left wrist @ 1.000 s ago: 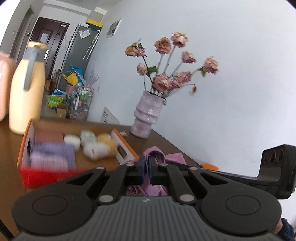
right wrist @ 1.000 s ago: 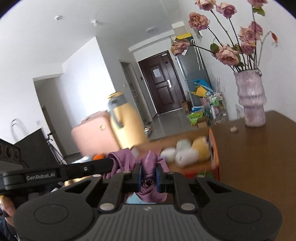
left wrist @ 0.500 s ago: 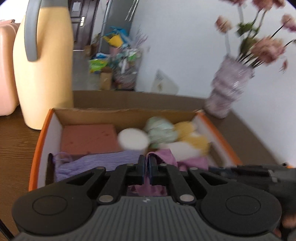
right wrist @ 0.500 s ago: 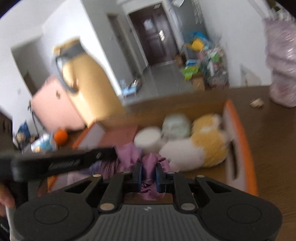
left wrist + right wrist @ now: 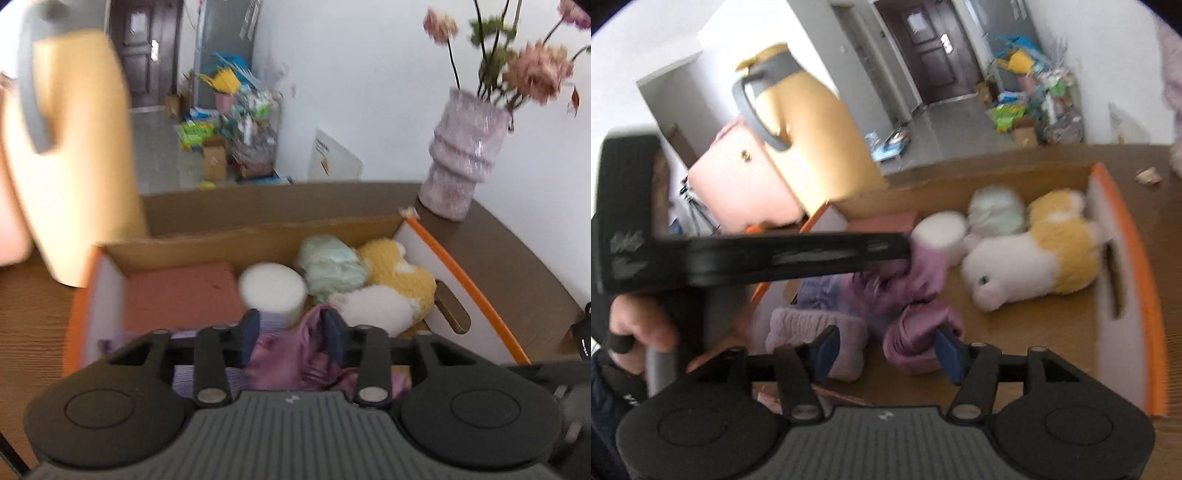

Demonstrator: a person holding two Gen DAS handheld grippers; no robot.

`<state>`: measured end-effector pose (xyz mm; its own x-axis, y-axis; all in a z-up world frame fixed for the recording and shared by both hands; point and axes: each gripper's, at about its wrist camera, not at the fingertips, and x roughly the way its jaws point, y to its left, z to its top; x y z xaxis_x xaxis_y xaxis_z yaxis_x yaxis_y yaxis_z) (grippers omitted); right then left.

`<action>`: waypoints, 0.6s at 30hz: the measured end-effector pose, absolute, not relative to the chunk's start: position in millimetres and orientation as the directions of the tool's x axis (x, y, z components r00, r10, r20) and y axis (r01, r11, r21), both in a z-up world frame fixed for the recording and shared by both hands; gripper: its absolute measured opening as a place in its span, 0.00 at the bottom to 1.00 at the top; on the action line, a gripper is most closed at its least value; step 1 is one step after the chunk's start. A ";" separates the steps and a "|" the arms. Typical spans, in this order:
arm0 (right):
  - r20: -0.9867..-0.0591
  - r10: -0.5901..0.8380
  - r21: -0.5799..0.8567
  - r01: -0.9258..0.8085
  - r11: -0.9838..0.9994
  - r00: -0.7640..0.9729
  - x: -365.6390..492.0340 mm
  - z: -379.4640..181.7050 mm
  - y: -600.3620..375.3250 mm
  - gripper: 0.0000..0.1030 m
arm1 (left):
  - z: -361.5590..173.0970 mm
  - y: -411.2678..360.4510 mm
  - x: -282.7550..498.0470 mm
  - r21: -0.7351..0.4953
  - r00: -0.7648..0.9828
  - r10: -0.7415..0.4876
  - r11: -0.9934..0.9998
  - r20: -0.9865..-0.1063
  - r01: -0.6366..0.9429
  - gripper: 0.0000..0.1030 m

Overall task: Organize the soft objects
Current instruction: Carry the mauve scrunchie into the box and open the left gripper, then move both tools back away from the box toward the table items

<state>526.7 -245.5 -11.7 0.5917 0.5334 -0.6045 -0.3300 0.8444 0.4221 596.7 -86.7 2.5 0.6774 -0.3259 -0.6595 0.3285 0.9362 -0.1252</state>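
Over the cardboard box, beside the plush toy, both grippers are hanging open-fingered, left gripper and right gripper, around a limp, light purple cloth, likely best pinched at a bunched fold.

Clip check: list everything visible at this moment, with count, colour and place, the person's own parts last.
cardboard box: 1, orange-edged, on the wooden table
purple cloth: 1, in the box, between both tongs
plush toy: 1, yellow and white, box's right end
green bundle: 1, pale, beside the plush
white round pad: 1, box centre
reddish block: 1, box's left half
knit item: 1, lilac, near wall
jug: 1, cream, behind the box
vase: 1, lilac, with pink flowers
left tongs: open
right tongs: open
hand: 1, on the left handle
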 end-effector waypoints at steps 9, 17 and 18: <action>-0.484 0.387 0.226 -0.315 0.922 0.785 451.2 86.3 -272.3 0.69 | 84.1 -31.7 512.4 -0.086 0.789 -0.263 0.962 -0.556 0.260 0.64; -0.391 0.287 0.106 -0.267 0.958 0.875 379.8 127.8 -287.9 0.77 | 127.3 -1.6 394.7 -0.034 0.900 -0.217 0.975 -0.379 0.221 0.78; -0.384 0.280 0.103 -0.260 0.960 0.880 372.9 129.8 -287.9 0.77 | 127.8 -2.3 381.5 -0.023 0.911 -0.209 0.976 -0.355 0.216 0.78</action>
